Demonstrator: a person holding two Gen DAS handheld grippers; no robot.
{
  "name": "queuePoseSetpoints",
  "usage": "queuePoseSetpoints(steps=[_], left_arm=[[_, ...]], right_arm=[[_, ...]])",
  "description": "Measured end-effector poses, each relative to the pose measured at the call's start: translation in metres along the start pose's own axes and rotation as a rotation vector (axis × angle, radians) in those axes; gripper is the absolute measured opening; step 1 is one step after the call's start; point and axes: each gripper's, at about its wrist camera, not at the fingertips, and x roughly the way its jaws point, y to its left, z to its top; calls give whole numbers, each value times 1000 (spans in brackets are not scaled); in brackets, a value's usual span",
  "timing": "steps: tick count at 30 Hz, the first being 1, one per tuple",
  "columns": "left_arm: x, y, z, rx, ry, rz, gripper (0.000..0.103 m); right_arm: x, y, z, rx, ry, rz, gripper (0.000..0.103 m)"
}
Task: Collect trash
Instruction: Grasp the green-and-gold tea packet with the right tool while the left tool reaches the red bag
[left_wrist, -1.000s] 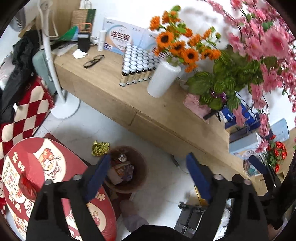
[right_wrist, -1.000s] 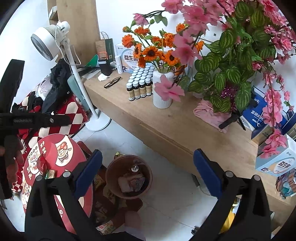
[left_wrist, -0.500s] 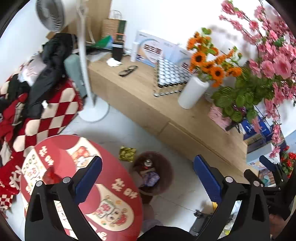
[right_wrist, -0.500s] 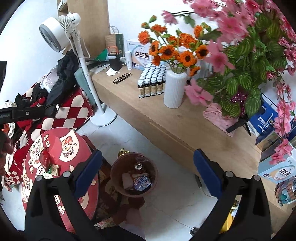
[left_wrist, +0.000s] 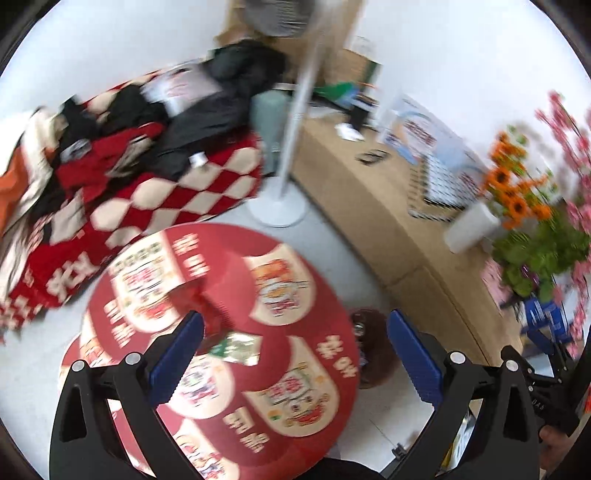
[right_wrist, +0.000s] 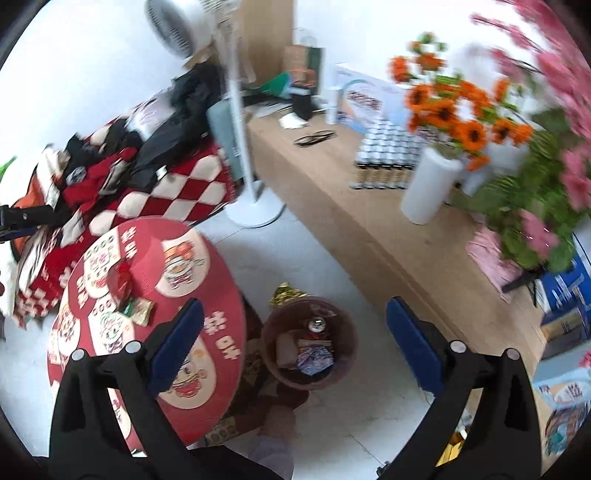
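A brown trash bin (right_wrist: 309, 343) stands on the floor beside a round red table (right_wrist: 173, 354); it holds a can and several wrappers. It shows partly behind the table in the left wrist view (left_wrist: 373, 350). A green-and-tan wrapper (left_wrist: 236, 348) and a red wrapper (left_wrist: 207, 310) lie on the table (left_wrist: 295, 332); both also show in the right wrist view, the green one (right_wrist: 140, 310) and the red one (right_wrist: 122, 280). A gold wrapper (right_wrist: 286, 293) lies on the floor behind the bin. My left gripper (left_wrist: 293, 354) is open and empty above the table. My right gripper (right_wrist: 293, 350) is open and empty above the bin.
A long wooden bench (right_wrist: 332, 206) carries small bottles (right_wrist: 384, 162), a white vase of orange flowers (right_wrist: 428, 188), boxes and glasses. A white standing fan (right_wrist: 236, 122) rises by the bench. A checkered blanket with clothes (left_wrist: 147, 155) lies at left.
Both views have swung left and are blurred by motion. The left gripper has moved from over the bin to over the red table. Both grippers stay open.
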Motion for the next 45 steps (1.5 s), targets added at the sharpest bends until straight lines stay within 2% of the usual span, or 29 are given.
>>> queuePoseSetpoints(steps=[3, 10, 16, 23, 27, 34, 35, 37, 39, 42, 45], left_arm=[[-10, 47, -11, -80, -4, 50, 97], [-15, 129, -38, -205, 9, 131, 97], [0, 177, -54, -280, 15, 144, 97], [28, 219, -66, -324, 24, 160, 97], [37, 241, -72, -362, 19, 165, 97], [57, 262, -81, -379, 33, 184, 97], [59, 263, -81, -380, 35, 183, 97], [63, 262, -81, -381, 39, 178, 97], [68, 258, -80, -377, 46, 172, 97], [74, 252, -77, -365, 52, 166, 97], [80, 246, -73, -355, 58, 158, 97]], right_arm=[[19, 34, 2, -67, 26, 41, 97], [81, 134, 0, -292, 104, 146, 97], [150, 214, -10, -486, 141, 214, 97], [233, 291, -54, -719, 196, 269, 97], [262, 312, -67, -783, 209, 271, 97], [290, 325, -66, -808, 227, 288, 94], [291, 326, -67, -808, 236, 300, 92], [297, 326, -70, -805, 285, 334, 76], [295, 323, -73, -794, 300, 354, 72], [288, 317, -78, -791, 304, 366, 61], [283, 308, -82, -771, 326, 380, 58]])
